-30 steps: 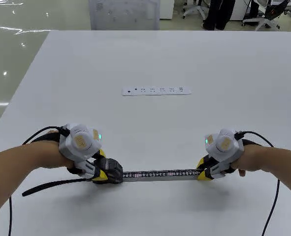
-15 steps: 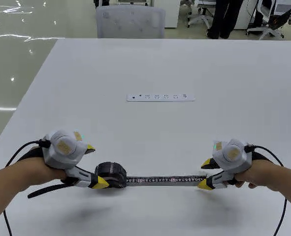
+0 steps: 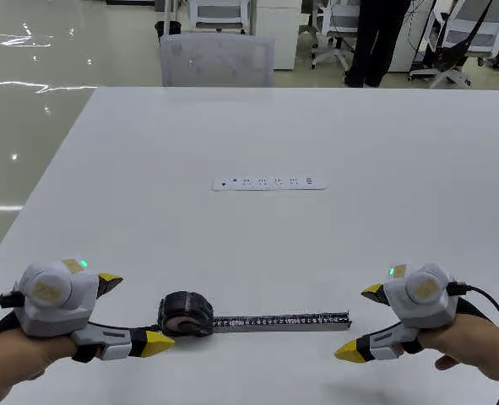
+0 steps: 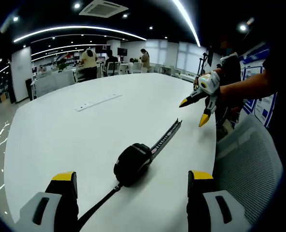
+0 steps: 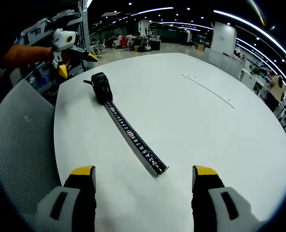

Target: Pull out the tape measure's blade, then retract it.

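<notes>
Lying extended at lower centre, the blade (image 3: pixel 281 321) sits between the left gripper (image 3: pixel 135 310) and right gripper (image 3: pixel 359 321) — both spread, empty. Retracting well likely means steadying the case (image 3: pixel 186 314) and slowing the blade.

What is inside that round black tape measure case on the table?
A marked blade runs out of the case, flat along the white table. Whatever is coiled inside is hidden by the case's shell.

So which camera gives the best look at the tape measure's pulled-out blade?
The right gripper view: the blade runs its whole length toward the camera, markings visible. The head view shows it as a thin side-on strip; the left gripper view shows it foreshortened behind the case.
</notes>
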